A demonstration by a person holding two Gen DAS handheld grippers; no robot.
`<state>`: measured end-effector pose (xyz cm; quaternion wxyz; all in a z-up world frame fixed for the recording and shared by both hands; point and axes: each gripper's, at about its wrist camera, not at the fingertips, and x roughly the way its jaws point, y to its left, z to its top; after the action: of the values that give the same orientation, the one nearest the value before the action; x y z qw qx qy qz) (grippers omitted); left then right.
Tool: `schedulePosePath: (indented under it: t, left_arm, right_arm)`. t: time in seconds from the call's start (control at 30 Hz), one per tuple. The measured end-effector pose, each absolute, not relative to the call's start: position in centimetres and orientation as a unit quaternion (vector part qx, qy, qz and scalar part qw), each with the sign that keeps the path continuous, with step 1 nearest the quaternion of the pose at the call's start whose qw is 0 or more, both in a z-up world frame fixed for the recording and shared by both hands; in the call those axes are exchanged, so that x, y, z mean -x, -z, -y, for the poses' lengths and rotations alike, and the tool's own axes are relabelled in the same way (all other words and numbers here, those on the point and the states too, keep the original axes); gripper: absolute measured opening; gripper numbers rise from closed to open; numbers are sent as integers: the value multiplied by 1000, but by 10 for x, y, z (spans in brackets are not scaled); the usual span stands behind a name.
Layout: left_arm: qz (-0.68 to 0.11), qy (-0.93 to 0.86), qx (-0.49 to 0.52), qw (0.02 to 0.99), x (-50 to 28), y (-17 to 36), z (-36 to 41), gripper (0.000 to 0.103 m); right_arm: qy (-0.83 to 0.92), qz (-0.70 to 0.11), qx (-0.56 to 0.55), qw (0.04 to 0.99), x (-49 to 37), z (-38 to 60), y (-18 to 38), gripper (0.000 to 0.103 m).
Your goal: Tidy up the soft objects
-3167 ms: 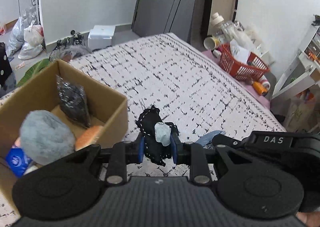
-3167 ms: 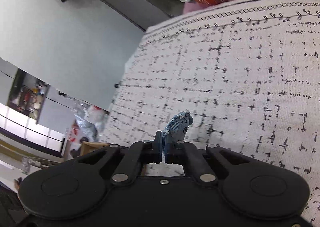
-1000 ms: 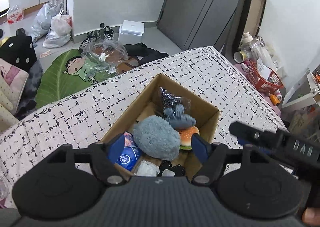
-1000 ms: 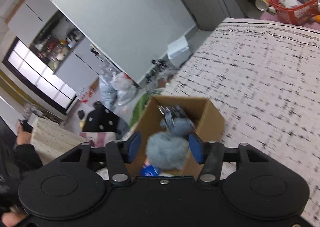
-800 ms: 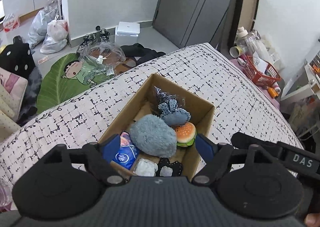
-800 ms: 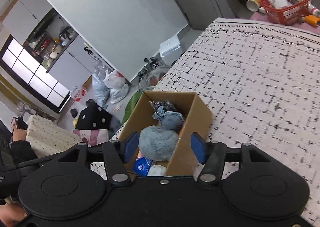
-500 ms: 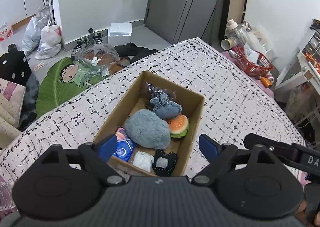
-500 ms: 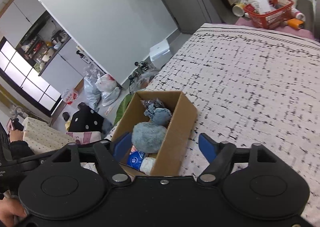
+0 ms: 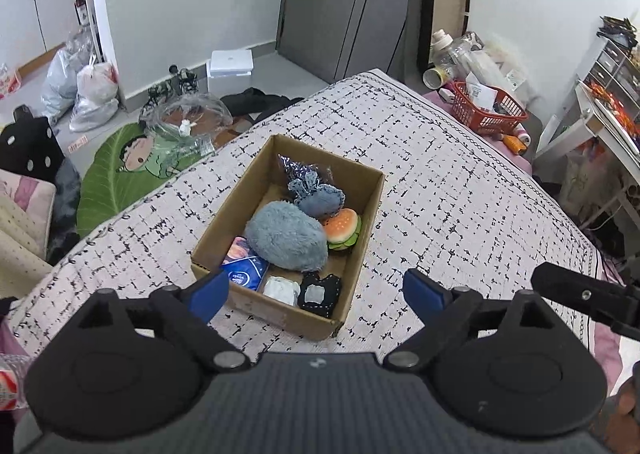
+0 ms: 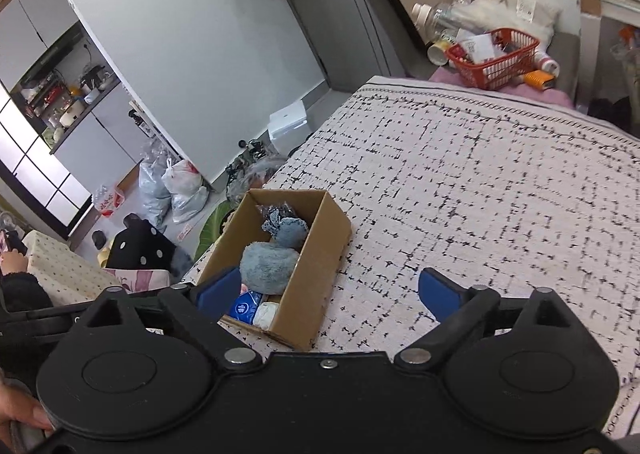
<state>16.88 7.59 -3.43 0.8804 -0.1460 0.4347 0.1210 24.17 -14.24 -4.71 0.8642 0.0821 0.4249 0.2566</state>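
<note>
Both claws are letting go. The left claw point(image 9: 316, 292) and the right claw point(image 10: 330, 292) are opening wide, and nothing sits between their jaws. The soft toys lie in the cardboard box point(image 9: 362, 242) on the bed point(image 9: 460, 206), just in front of and below both claws. The fluffy gray ball point(image 9: 286, 240) is in the middle, touching the little burger point(image 9: 342, 228). I see no loose soft things on the bed. I think the putting-in step is done. Next, the claws should look for any toy left out.

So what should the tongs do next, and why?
Probably just pull back a little and stop. Both the left tongs and right tongs are opening with nothing between them, the soft toys sit in the cardboard box, and no loose toy shows on the bedspread.
</note>
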Motion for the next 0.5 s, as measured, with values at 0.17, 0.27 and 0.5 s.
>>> schedulePosePath:
  t: [0.17,0.27,0.5]
  left_arm:
    - [-432,-122,127,884,-157,26,-65,95]
    - [-433,-125,113,885,-151,22,-59,100]
    - [-425,-122,88,893,-131,8,-42,101]
  right_arm:
    - [-252,-419,-82,869,-228,153,36,103]
    - [-259,-415,-78,869,-217,159,27,103]
    - [-258,-408,-62,874,-194,171,10,103]
